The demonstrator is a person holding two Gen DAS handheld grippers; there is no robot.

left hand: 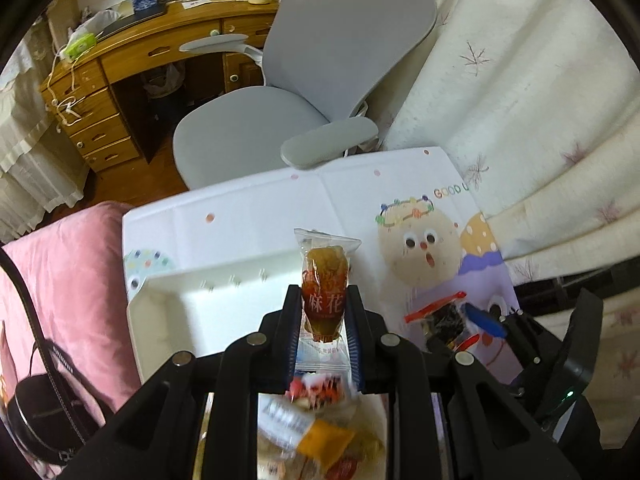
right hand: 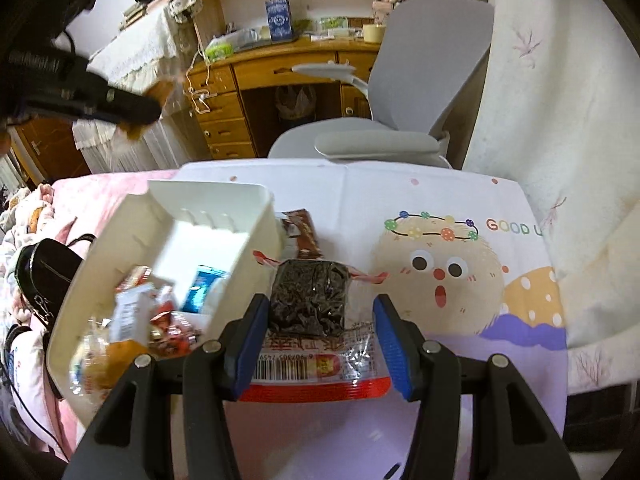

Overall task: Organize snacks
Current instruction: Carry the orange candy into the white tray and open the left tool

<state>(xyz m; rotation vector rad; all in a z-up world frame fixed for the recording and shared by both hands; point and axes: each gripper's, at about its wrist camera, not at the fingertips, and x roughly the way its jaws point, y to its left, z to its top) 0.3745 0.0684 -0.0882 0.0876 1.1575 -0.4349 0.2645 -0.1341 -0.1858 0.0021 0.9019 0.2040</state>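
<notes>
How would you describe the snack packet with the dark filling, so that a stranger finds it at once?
Look at the cartoon tablecloth, just right of the white bin. The dark snack packet sits between the pads of the right claw. Unlike the brown bar behind it, it is clear, with red edges and a barcode.

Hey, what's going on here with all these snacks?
A person is sorting snacks with two handheld grippers. The left gripper is shut on an amber twisted-dough snack in a clear wrapper, above the white plastic bin of mixed packets. The right gripper has a dark seaweed-like snack pack with red trim between its jaws.
</notes>
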